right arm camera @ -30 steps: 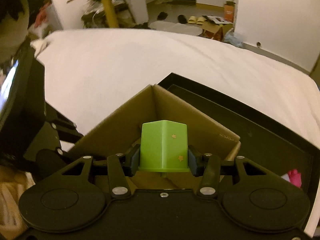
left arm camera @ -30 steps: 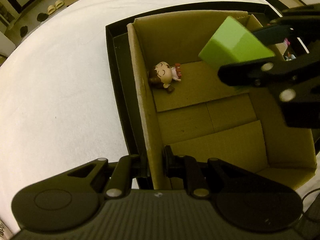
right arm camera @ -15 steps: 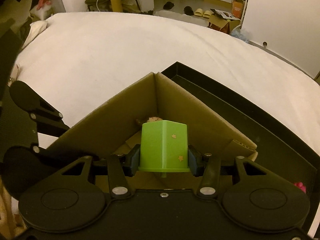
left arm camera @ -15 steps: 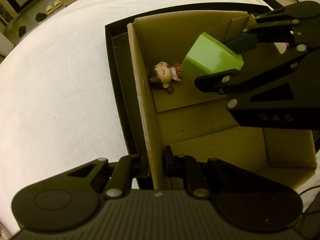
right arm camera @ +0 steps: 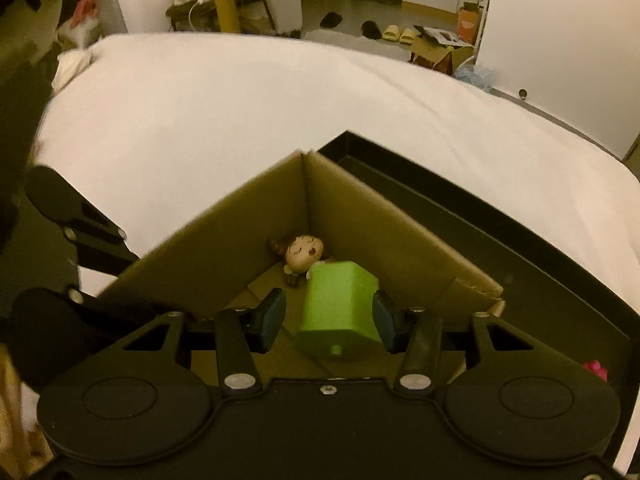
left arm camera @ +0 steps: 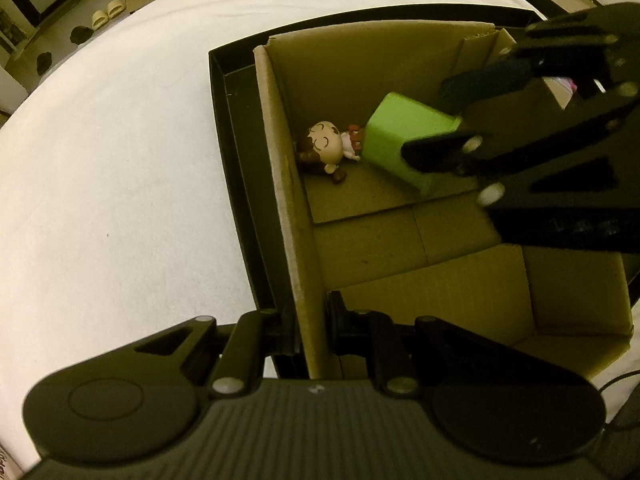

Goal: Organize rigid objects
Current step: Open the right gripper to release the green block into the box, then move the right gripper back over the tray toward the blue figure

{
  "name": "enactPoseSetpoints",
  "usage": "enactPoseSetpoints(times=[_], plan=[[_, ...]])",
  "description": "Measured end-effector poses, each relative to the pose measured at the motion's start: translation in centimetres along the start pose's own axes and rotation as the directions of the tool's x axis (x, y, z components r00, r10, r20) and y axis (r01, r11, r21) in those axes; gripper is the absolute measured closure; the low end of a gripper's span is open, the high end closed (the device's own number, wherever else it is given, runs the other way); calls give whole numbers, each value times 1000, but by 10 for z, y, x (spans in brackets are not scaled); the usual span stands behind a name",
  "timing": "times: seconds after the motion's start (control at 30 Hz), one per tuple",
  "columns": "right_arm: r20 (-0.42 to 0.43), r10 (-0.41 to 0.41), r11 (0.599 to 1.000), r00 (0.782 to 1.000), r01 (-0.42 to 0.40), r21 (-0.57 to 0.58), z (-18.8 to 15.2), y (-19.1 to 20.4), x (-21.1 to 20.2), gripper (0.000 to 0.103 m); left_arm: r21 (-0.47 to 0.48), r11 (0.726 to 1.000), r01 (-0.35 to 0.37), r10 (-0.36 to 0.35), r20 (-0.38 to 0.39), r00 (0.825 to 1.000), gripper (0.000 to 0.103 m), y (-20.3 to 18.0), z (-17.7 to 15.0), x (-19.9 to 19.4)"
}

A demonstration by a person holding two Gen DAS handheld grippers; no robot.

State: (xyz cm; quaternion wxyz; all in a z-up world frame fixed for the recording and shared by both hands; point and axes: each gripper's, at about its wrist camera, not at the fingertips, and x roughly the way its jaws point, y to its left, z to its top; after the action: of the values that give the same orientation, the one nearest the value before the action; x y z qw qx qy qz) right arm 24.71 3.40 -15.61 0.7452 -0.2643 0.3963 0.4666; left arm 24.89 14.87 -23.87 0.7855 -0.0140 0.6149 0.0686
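left gripper (left arm camera: pixel 310 326) clamps box wall (left arm camera: pixel 280 184) | right gripper (right arm camera: pixel 326 320) open, green block (right arm camera: pixel 340 304) loose | risk: block tips onto doll (right arm camera: pixel 302 254)

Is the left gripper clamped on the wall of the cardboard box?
Yes, the left gripper has its fingers pinched on either side of the cardboard box wall.

The green block (right arm camera: pixel 338 312) isn't clamped upright anymore: it's tipped over inside the cardboard box (right arm camera: pixel 240 240), touching the doll (right arm camera: pixel 302 252), right gripper's (right arm camera: pixel 326 320) left pad clear.
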Motion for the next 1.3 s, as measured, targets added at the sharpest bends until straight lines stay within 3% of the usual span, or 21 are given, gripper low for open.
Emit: enactPoseSetpoints(times=[0.5,0.77,1.3], plan=[[96,-13,995,995,3,99,-12,-30,-57,54,-1,1000,-7,7,-7,1000,90,-2,2,1],[96,-47,989,994,33,145,-24,-49,-64,53,-4,1000,-9,9,-9,1000,90,-2,3,1],[73,-156,948,985,129,292,-86,-109,-78,52,3,1000,-16,16,-4,1000,90,-4,1,-1]])
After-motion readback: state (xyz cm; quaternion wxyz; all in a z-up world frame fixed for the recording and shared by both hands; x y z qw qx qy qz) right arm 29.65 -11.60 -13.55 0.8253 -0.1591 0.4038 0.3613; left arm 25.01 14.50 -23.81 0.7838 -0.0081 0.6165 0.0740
